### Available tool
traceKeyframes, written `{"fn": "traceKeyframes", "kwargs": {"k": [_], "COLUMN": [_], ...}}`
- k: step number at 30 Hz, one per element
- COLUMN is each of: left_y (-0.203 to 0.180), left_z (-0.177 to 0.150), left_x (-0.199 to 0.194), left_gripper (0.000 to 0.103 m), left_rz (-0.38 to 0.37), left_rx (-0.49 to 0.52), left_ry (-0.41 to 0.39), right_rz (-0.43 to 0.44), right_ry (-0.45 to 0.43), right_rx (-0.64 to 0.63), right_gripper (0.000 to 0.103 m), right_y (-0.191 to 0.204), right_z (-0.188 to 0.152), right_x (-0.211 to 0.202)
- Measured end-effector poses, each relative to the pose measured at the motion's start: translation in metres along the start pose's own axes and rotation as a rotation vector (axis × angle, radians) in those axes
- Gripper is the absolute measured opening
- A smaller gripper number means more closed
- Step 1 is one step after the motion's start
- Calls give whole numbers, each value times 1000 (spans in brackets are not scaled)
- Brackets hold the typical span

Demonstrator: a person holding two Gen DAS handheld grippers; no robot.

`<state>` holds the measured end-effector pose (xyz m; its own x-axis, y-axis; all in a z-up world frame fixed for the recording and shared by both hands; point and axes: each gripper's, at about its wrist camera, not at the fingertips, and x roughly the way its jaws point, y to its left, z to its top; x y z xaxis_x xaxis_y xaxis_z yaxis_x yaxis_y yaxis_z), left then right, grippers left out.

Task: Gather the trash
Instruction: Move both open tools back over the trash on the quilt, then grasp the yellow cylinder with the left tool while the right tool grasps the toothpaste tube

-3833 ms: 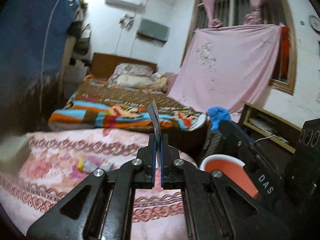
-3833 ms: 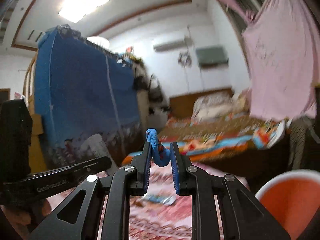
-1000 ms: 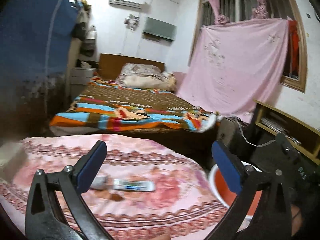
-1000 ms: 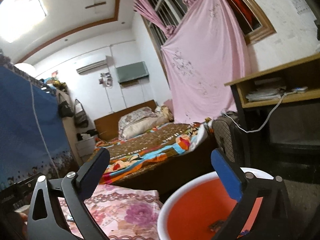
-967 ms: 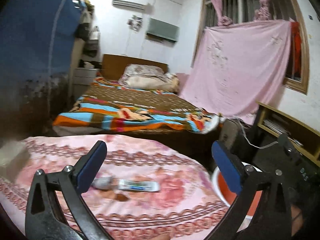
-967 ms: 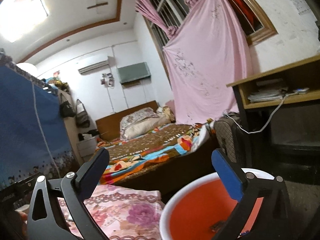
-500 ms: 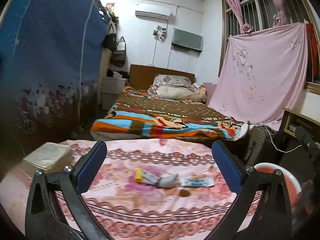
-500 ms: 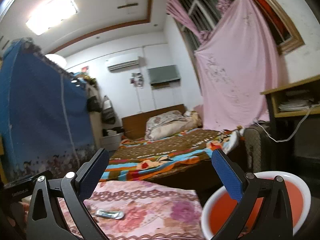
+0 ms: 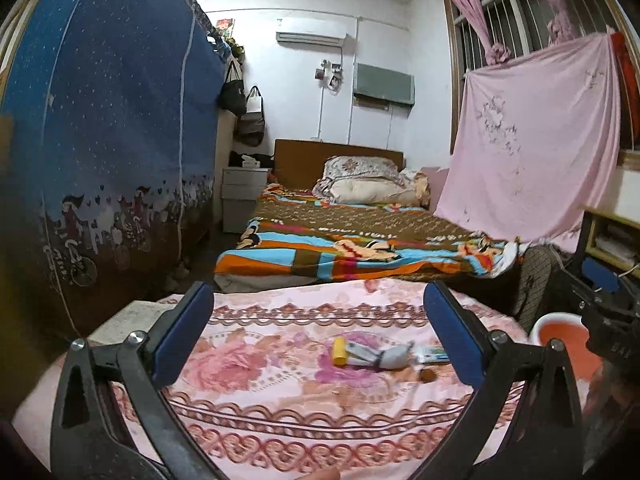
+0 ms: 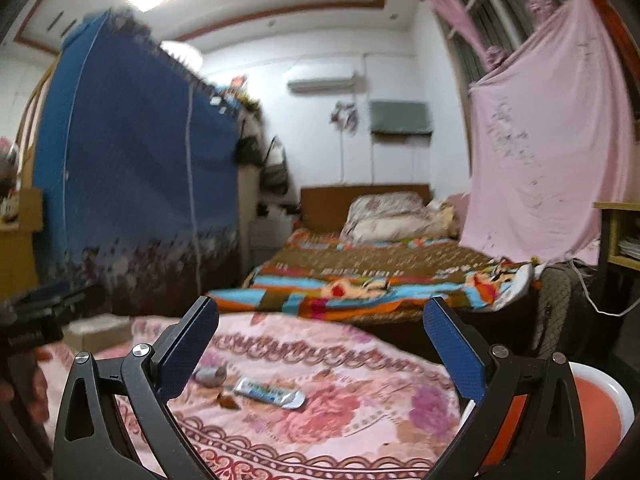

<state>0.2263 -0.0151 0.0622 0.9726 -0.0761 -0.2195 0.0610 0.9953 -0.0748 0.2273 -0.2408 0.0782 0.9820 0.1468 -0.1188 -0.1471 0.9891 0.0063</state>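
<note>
Only the left view shows the yellow tube [image 9: 340, 351] beside the wrappers [image 9: 394, 356].

Little can be read. Right of the pink flowered cover [image 9: 280, 408], the black body [image 9: 612, 344] of the right gripper [image 10: 320, 318] bears pale capitals, seemingly "DA" with a further letter unclear. Left of the cover, the dark body [image 10: 32, 332] of the left gripper [image 9: 316, 304] carries a light line of lettering, too blurred to read. On the cover, the tube [image 10: 270, 392] has blue and green print, illegible. Beyond the cover, the brown blanket [image 9: 360, 220] shows white script-like rows, unreadable.
</note>
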Motion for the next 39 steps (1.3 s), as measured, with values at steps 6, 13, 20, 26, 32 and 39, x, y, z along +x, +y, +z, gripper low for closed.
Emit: {"fn": "traceKeyframes", "kwargs": {"k": [6,13,20,26,32,39], "left_y": [13,21,13,6,2,-9], "left_z": [-6,-27,-41,-44,-42,-44], "left_x": [30,71,102,118,130,136], "left_gripper": [90,60,39,28,26,8], "left_rz": [-8,-28,-101,-121,-122,-142], "left_rx": [-54,-140,-127,-90,-66,-18], "left_ry": [142,367,544,604,632,645], "right_rz": [14,50,147,189,151,230], "right_ry": [121,322,525,636,697,722], "right_rx": [-19,11,15,-59,-195,-162], "right_gripper": [103,102,86,72,71,67], "right_y": [6,1,4,20,35,27], "right_z": [-6,-19,-37,-50,-59,-59], "right_x": [29,65,98,113,125,130]}}
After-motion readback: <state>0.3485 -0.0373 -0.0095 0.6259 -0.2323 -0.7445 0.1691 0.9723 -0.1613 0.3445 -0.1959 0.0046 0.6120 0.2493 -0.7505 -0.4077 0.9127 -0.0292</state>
